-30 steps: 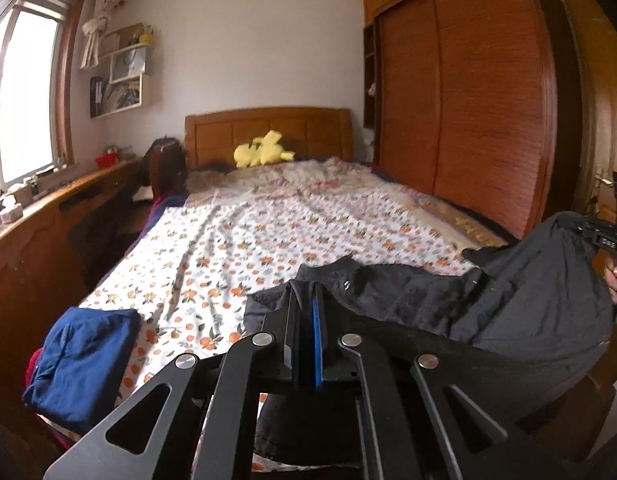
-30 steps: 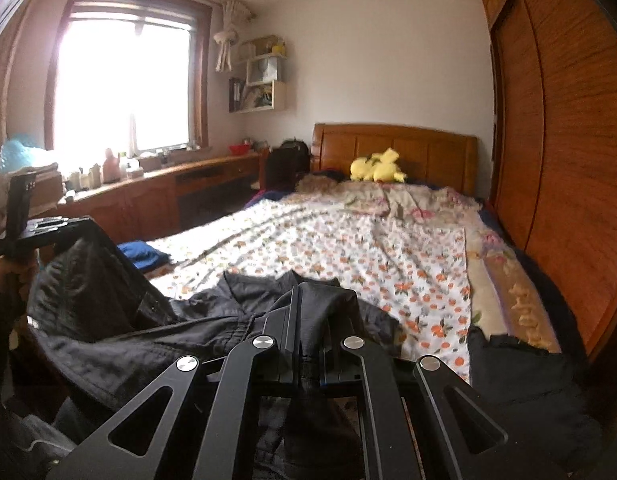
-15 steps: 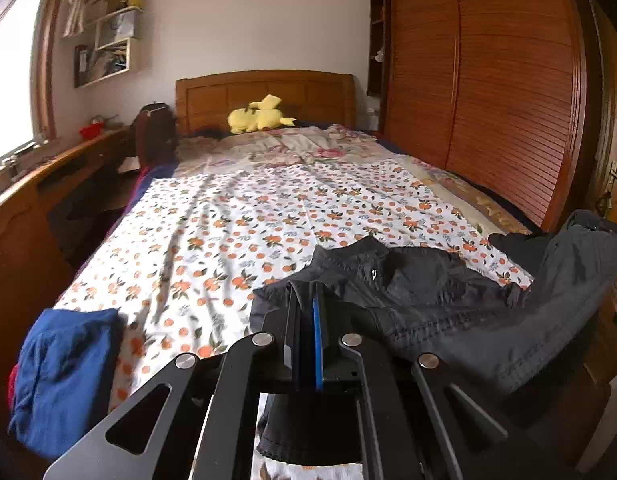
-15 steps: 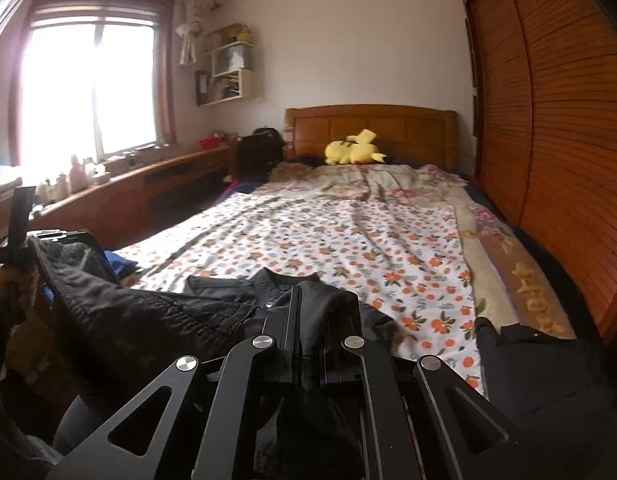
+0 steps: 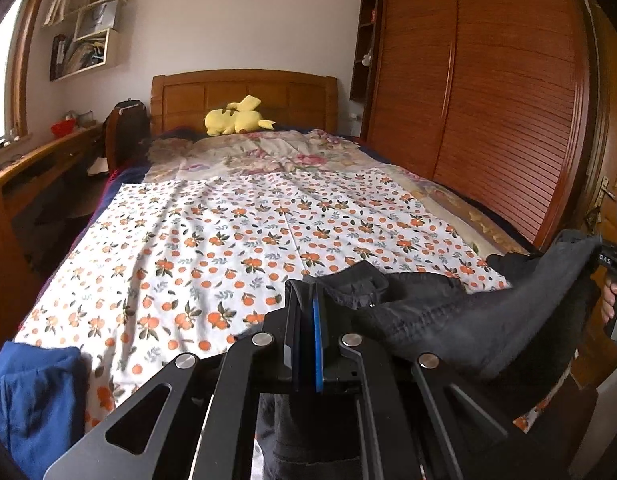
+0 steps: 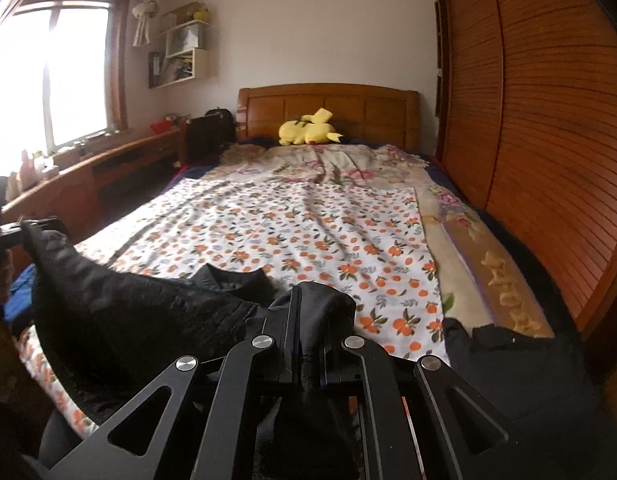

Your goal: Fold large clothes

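Yellow plush toy [image 5: 237, 118]; floral bedsheet [image 5: 244, 232]

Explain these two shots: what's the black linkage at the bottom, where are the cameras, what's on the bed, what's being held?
There is no robot. A person holds a handheld two-finger gripper in each hand, and each carries a fisheye camera looking forward along its fingers. The black linkage is the gripper's own frame.

In the left wrist view, the left gripper is shut on an edge of a dark garment; the person's other hand shows at the far right edge. In the right wrist view, the right gripper is shut on another part of the same dark garment, which stretches between the two.

Below lies a bed with an orange-print sheet. A yellow plush toy lies by the headboard, and blue clothing sits at the near left corner.
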Demonstrator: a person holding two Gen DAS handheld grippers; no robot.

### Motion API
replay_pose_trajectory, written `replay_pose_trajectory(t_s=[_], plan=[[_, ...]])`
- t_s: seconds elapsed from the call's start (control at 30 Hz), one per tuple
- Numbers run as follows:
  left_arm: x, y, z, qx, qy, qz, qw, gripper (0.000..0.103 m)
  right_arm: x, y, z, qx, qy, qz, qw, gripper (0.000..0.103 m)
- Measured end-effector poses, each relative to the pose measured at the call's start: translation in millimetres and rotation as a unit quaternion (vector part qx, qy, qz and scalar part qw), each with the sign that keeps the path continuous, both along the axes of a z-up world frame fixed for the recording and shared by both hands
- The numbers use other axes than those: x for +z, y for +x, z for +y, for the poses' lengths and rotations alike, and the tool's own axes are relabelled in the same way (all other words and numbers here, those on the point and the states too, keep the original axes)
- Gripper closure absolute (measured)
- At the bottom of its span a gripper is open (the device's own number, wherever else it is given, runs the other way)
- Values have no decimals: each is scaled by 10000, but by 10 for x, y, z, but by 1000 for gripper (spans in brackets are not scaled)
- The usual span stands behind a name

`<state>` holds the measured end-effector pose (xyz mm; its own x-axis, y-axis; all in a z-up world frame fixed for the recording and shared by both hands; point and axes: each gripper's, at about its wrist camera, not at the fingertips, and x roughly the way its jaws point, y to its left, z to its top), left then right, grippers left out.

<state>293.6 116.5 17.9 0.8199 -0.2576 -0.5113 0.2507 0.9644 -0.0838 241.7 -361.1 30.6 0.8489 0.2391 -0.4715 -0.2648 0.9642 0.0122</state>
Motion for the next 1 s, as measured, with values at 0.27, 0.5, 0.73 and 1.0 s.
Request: replay_pose_trajectory(t_s=[0.27,0.5,0.73,1.0], plan=[[-131,557,88,322,89,161,9993,97,-130,971,176,-221,-210,166,9994,98],[-479,955,167,510,238,635,9964,95,-423,1387,468,-275,-832,457,9951,98],[-921,947,155,616,652,811,9927,19,-744,1428,430,-138,-589,974,9934,74],[-1123,620,208,573,437,892,9934,15,-803,1338,521,-319,-560,803,9947,20]])
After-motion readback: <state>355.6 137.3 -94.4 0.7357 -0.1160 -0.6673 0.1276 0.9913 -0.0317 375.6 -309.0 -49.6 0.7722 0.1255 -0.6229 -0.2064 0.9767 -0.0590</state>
